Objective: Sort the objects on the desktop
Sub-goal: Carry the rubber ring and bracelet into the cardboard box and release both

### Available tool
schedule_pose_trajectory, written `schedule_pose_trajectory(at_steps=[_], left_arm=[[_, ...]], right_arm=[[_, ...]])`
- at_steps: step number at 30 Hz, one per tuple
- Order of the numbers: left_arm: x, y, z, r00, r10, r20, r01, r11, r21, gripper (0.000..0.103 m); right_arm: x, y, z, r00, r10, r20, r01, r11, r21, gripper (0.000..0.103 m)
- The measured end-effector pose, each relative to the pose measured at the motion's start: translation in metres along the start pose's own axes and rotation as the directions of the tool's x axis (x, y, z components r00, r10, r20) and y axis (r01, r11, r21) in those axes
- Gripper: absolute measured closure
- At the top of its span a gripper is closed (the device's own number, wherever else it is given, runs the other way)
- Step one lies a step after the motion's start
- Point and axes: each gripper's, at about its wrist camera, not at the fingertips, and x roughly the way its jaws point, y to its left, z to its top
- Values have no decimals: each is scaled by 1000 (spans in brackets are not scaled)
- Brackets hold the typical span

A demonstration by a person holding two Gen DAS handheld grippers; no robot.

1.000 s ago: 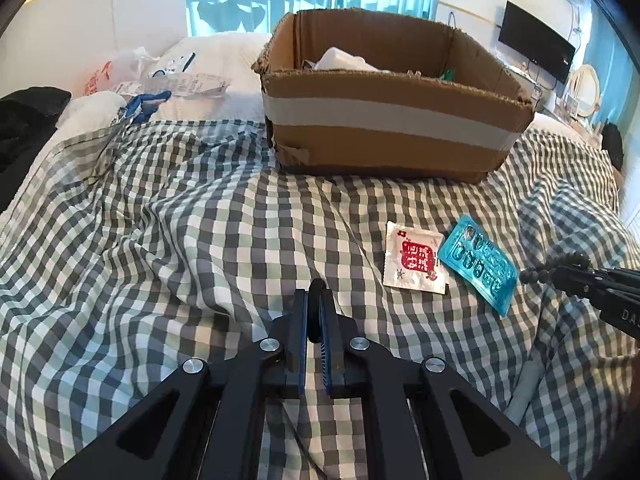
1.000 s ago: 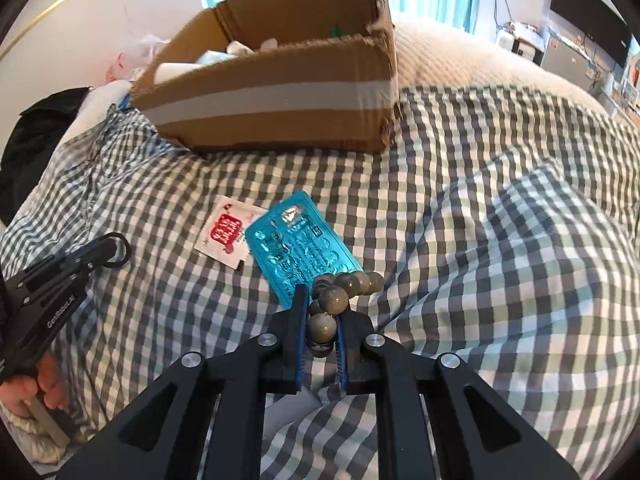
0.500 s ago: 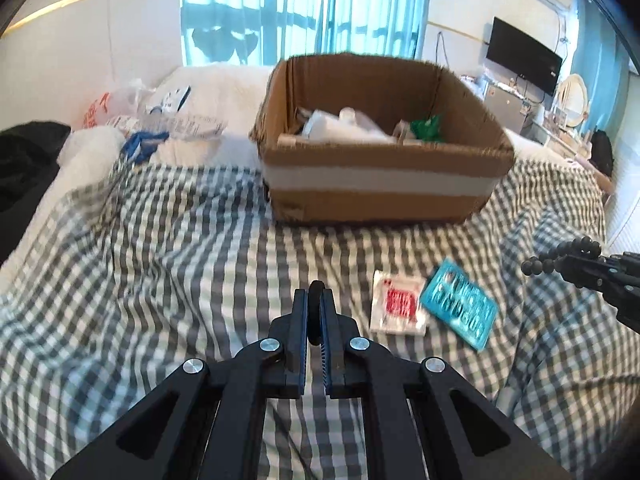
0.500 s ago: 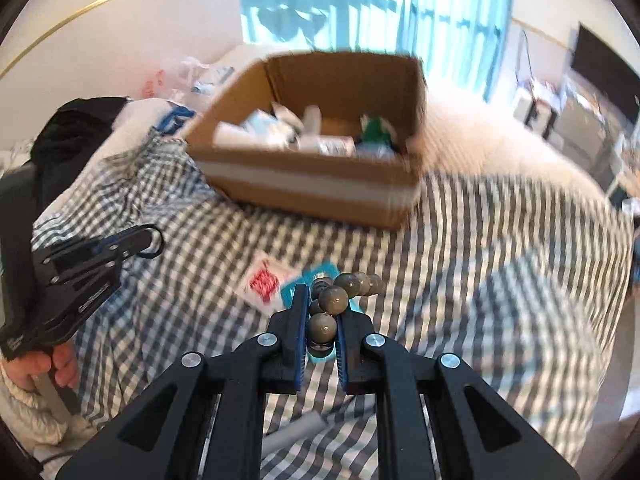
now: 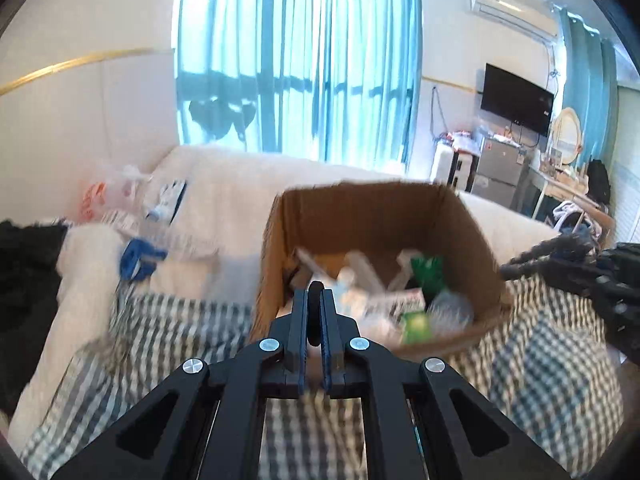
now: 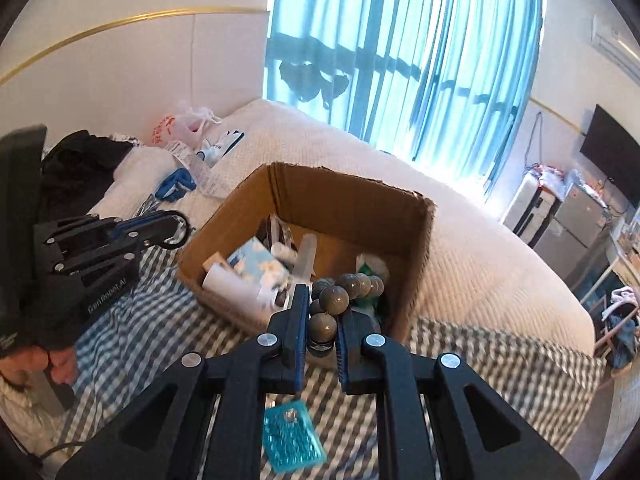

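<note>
Round glossy bead bracelet in right tool, over corrugated cardboard box

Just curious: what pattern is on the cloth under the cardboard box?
A grey-and-white check on the bed cover, clearest in the right wrist view.

Grey-brown bead string clamped above open cardboard box; teal packet flat at box's 6 o'clock.
</note>
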Motion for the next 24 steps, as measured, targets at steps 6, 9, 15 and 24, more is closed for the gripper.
schedule_pose_trajectory(at_steps=[6,9,15,24], left_arm=[[39,-13,30,1000,-15,-2,15,999,35,97],[64,-17,36,1000,-16,-14,17,998,55,97],[118,-24,32,998,3,-62,3,995,97,97],[121,-30,15,994,69,-90,-54,986,155,5]], right_arm=[[38,-15,19,1000,17,-6,-17,1000,19,92],[67,-25,23,999,20,-35,-19,1000,24,92],[122,-43,16,992,44,-120,-37,998,59,91],[87,-50,6,994,-23,-103,30,997,73,65]])
